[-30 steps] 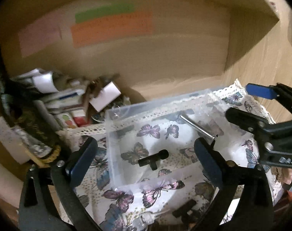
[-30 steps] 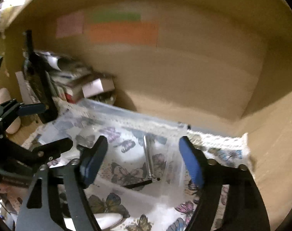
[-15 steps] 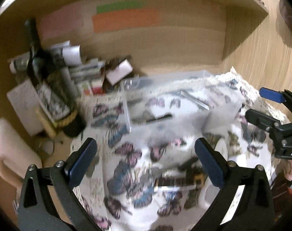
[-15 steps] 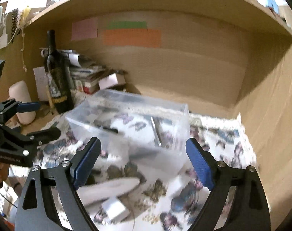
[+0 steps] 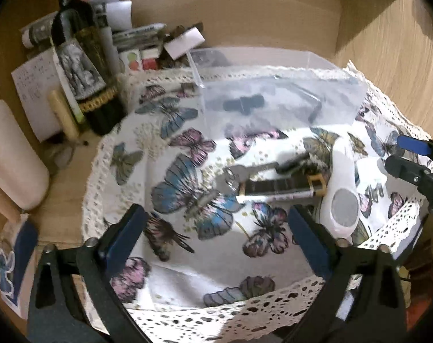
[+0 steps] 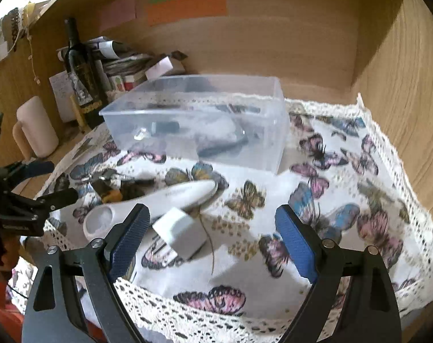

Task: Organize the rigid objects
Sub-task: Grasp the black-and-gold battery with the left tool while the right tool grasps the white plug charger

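A clear plastic box (image 6: 205,120) (image 5: 279,97) stands on the butterfly cloth (image 6: 330,200) with a black T-shaped part (image 5: 243,103) and a metal rod inside. In front of it lie a long white device (image 6: 148,203) (image 5: 342,188), a white charger plug (image 6: 182,231), a black and gold tube (image 5: 282,186) and a metal key-like piece (image 5: 250,170). My left gripper (image 5: 216,237) is open and empty, above the cloth's front. My right gripper (image 6: 213,237) is open and empty, just over the plug.
A dark wine bottle (image 5: 82,57) (image 6: 82,68), stacked books and papers (image 5: 136,40) and a pale pink mug (image 6: 35,127) stand at the left. Wooden shelf walls (image 6: 388,57) close the back and right. The cloth's lace edge (image 6: 216,317) hangs at the front.
Both grippers have pulled back from the box toward the front of the cloth. The loose items in front of the box have come into view. Both stay open.
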Tool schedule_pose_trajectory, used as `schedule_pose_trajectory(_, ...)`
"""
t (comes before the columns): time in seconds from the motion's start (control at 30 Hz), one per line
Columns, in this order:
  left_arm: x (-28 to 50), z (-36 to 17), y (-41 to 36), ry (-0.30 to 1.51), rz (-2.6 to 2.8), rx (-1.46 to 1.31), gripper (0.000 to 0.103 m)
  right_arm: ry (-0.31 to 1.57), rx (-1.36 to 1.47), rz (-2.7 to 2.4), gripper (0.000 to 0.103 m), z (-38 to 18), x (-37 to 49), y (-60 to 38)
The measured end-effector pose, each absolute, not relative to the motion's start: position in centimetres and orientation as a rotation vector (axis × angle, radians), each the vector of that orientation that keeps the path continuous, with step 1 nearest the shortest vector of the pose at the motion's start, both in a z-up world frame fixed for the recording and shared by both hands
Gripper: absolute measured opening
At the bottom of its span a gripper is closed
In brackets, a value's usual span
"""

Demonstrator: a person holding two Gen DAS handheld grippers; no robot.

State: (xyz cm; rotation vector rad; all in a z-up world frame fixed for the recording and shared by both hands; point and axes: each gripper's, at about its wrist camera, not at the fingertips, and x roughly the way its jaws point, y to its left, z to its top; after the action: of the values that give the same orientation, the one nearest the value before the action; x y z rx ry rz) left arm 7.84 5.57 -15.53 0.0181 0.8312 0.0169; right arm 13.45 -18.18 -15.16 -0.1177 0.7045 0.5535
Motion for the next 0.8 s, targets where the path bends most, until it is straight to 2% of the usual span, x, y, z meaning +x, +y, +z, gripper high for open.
schedule_pose_trajectory(0.03,8.0,-15.7,5.4,0.844,0.010,0.024,0.078,0.712,-0.123,0.560,0.089,-15.5,13.3,-18.1)
schedule_pose_trajectory(0.07,8.2,-16.0,5.1,0.861,-0.005,0.032,0.073,0.716,-0.127,0.564,0.089,-15.8,13.1,-18.0)
schedule_pose_trajectory(0.23,8.7,-16.3,3.7,0.862,-0.037,0.084,0.069,0.742,-0.124,0.590,0.089,-16.6,13.0,-17.9)
schedule_pose_trajectory(0.43,10.0,-16.3,1.8,0.864,-0.062,0.170,0.068,0.764,-0.100,0.617,0.085,-17.1,13.6,-17.6)
schedule_pose_trajectory(0.63,11.4,-16.2,0.6,0.874,-0.112,0.234,0.068,0.784,-0.105,0.644,0.070,-17.7,14.0,-16.7)
schedule_pose_trajectory(0.8,12.3,-16.0,-0.8,0.865,-0.184,0.302,0.068,0.794,-0.114,0.659,0.047,-17.9,14.2,-16.2)
